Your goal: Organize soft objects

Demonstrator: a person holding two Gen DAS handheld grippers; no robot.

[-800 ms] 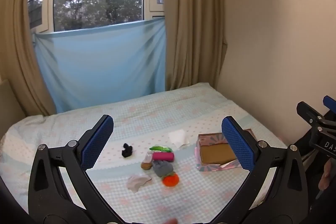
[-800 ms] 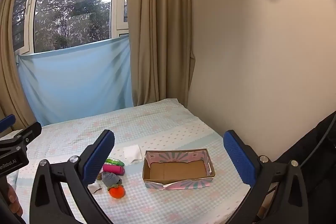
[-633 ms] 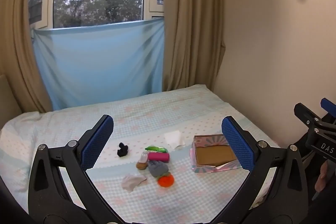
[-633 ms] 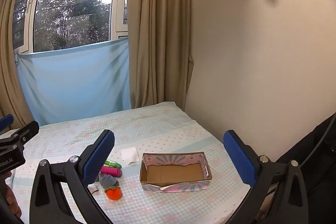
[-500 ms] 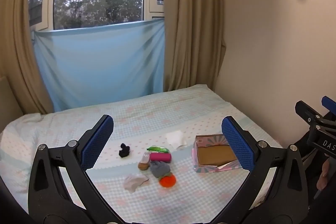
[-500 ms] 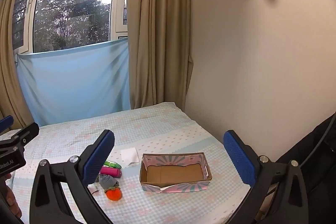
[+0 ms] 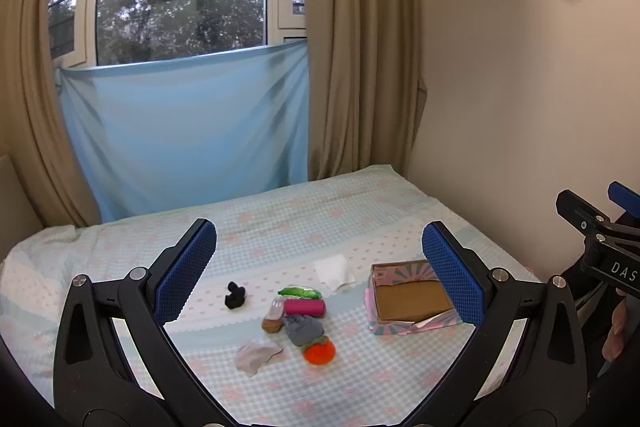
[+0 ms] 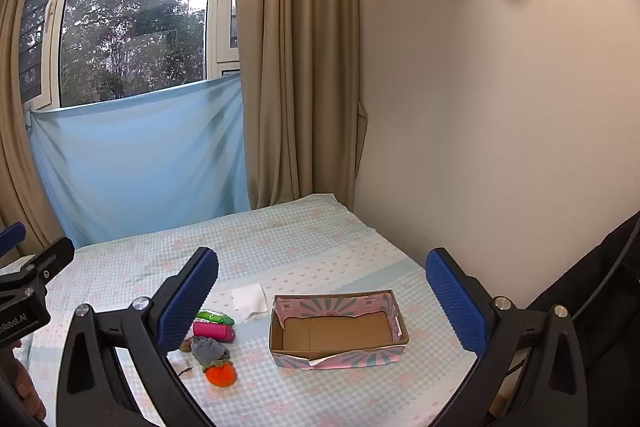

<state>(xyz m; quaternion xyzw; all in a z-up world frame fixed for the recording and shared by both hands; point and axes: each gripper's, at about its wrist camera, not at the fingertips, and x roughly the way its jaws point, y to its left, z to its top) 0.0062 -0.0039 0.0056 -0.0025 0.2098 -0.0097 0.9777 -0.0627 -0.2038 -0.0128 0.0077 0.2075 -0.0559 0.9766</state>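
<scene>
Several small soft things lie in a cluster on the bed: an orange plush (image 7: 319, 351) (image 8: 220, 375), a grey sock (image 7: 303, 329) (image 8: 207, 349), a pink roll (image 7: 305, 307) (image 8: 213, 331), a green packet (image 7: 300, 292) (image 8: 215, 317), a black piece (image 7: 235, 295), a pale cloth (image 7: 256, 355) and a white cloth (image 7: 334, 271) (image 8: 249, 298). An empty open cardboard box (image 7: 412, 303) (image 8: 338, 331) stands to their right. My left gripper (image 7: 320, 277) and right gripper (image 8: 322, 297) are both open and empty, held well above and short of the things.
The bed (image 7: 280, 223) has a checked light sheet. A wall (image 8: 500, 107) runs along its right side. Curtains (image 7: 356, 47) and a blue cloth (image 7: 192, 127) hang under the window behind. The right gripper shows at the left wrist view's right edge (image 7: 600, 239).
Both views shifted slightly: the things first slid a little lower-left in view, then drifted back. Nothing on the bed moved. Both grippers stayed open.
</scene>
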